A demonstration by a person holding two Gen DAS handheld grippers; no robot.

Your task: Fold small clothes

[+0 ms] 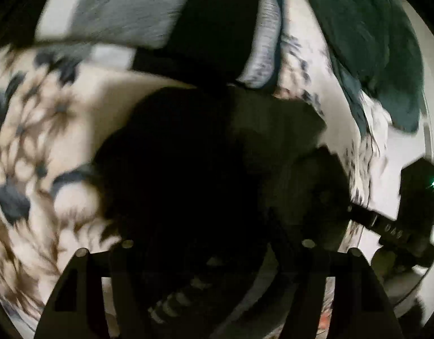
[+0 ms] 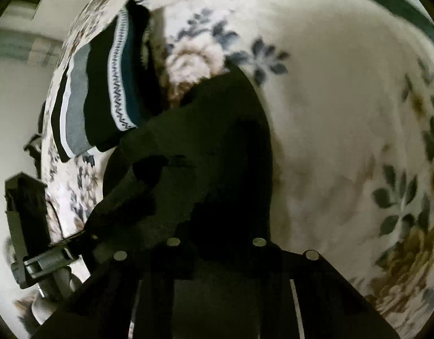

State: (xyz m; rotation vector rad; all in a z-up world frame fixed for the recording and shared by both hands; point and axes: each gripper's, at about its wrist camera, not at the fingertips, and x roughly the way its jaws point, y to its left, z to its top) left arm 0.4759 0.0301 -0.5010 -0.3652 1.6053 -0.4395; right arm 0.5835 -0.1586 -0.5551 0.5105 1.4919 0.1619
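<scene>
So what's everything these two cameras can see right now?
floral blanket: one, cream with blue and brown flowers, under everything.
black garment: one, black, spread on the blanket right in front of both cameras.
folded clothes: a small stack, grey, black and teal with a white zigzag band, beyond the black garment.
dark teal cloth: one, upper right of the left view, on the blanket.
left hand-held gripper: one, black, over the black garment; grip too dark to judge.
right hand-held gripper: one, black, low over the same garment, fingers close together; grip too dark to judge.
</scene>
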